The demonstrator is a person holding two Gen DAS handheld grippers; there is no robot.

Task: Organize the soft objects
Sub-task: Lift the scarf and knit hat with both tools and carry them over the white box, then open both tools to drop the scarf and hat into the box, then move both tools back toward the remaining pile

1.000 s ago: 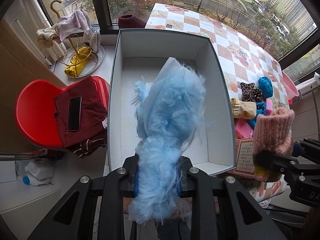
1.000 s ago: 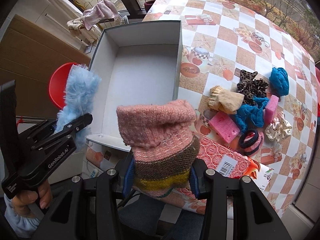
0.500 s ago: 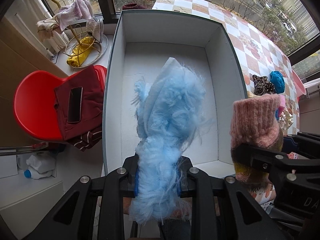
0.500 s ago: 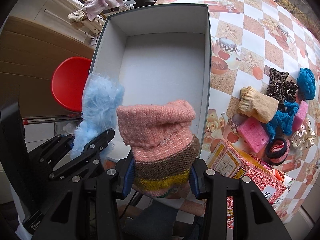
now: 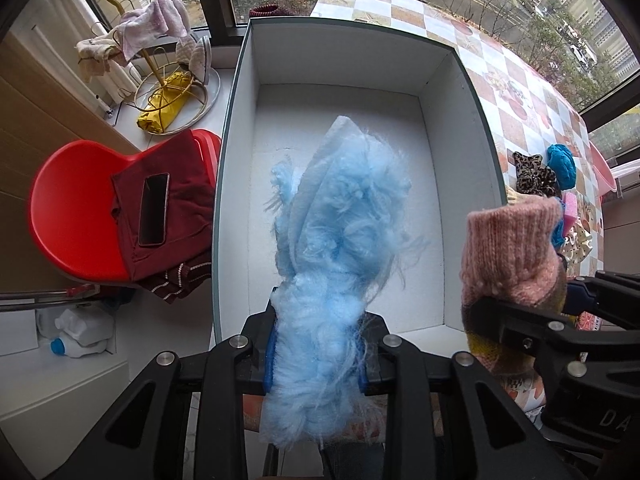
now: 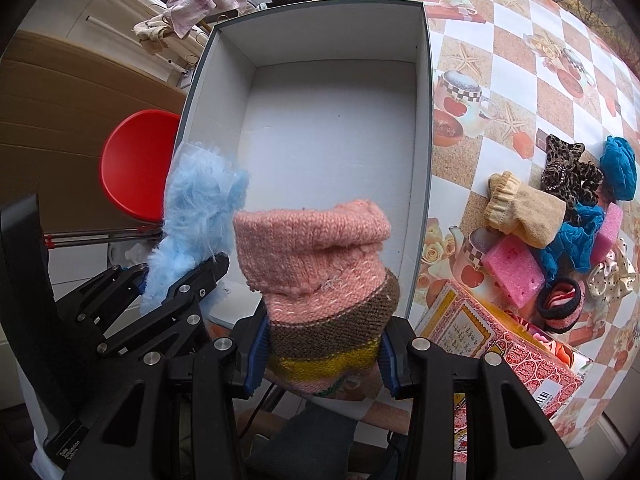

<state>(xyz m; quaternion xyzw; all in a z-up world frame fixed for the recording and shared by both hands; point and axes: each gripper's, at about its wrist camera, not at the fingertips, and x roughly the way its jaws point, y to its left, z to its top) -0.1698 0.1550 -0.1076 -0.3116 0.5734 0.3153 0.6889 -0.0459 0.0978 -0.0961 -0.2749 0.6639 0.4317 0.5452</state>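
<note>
My left gripper [image 5: 316, 356] points straight down over the near end of the empty white box [image 5: 240, 160]. A fluffy light-blue sock [image 5: 340, 232] stands up between its blue pads; the jaws are opening, though the pads still touch the fluff. To its right, my right gripper [image 6: 320, 356] is shut on a knitted pink, brown and yellow sock [image 6: 316, 248], at the box's near right corner. The right wrist view shows the blue sock [image 6: 200, 216] to the left of the knitted one. More soft things lie on the checked tablecloth: a beige sock [image 6: 528, 212], pink sponges [image 6: 514, 268], scrunchies [image 6: 568, 168].
A red chair [image 5: 68, 216] left of the box carries dark red clothes and a phone [image 5: 154, 208]. A gold rack [image 5: 160, 80] with cloths stands by the window. A patterned red carton [image 6: 500, 340] lies at the table's near edge. A detergent bottle [image 5: 76, 332] is on the floor.
The right gripper with the knitted sock has come down and leftward, close beside the left gripper at the box's near end. The left pads stand slightly wider around the blue sock.
</note>
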